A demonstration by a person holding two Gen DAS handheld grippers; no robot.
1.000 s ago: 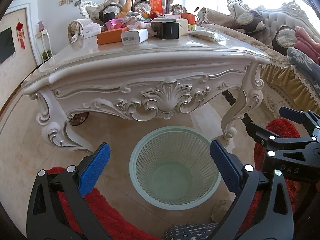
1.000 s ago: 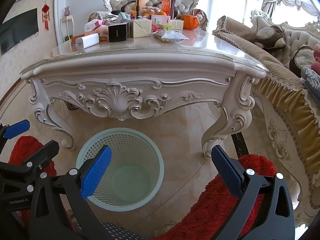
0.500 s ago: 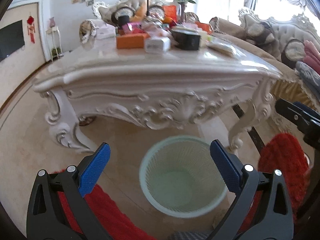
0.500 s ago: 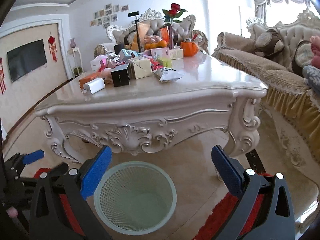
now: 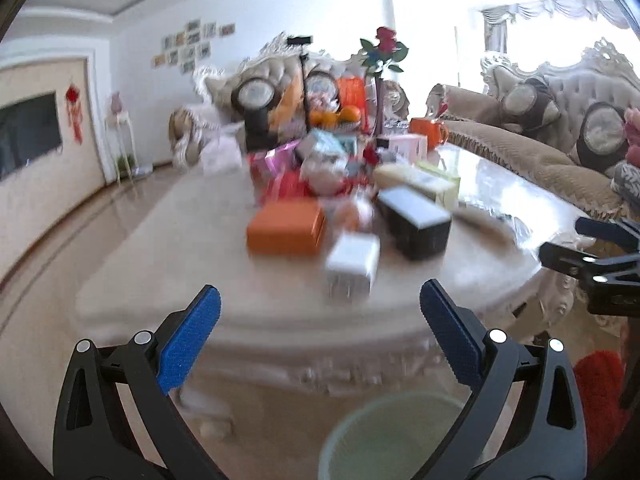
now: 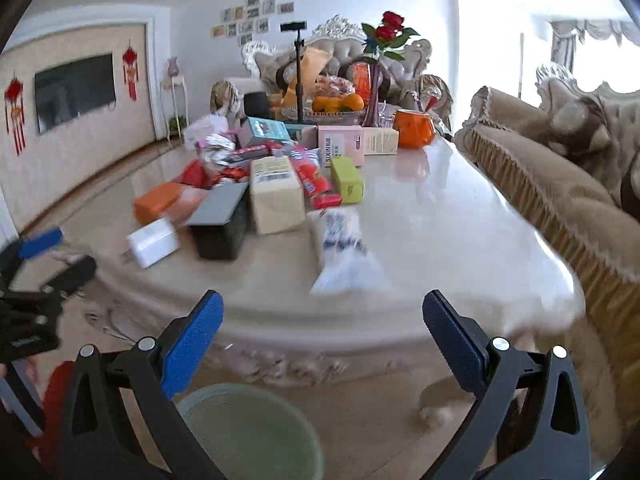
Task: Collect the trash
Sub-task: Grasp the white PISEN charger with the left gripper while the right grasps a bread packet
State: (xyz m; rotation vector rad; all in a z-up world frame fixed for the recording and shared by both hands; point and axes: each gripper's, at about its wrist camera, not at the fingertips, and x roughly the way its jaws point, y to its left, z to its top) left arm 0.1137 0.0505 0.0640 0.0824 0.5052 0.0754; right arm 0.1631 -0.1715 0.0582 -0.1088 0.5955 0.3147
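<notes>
A pale marble desk (image 6: 440,216) with carved edging stands in a living room, sofas (image 6: 560,184) to the right and far behind it. Boxes and wrappers crowd its far left half: an orange box (image 5: 285,227), a black box (image 5: 416,220), a white box (image 5: 352,266) and a crinkled plastic bag (image 6: 344,248) nearest. A pale green waste basket (image 6: 252,432) sits on the floor just before the desk. The left claw (image 5: 320,344) and right claw (image 6: 323,346) both gape wide, holding and touching nothing.
</notes>
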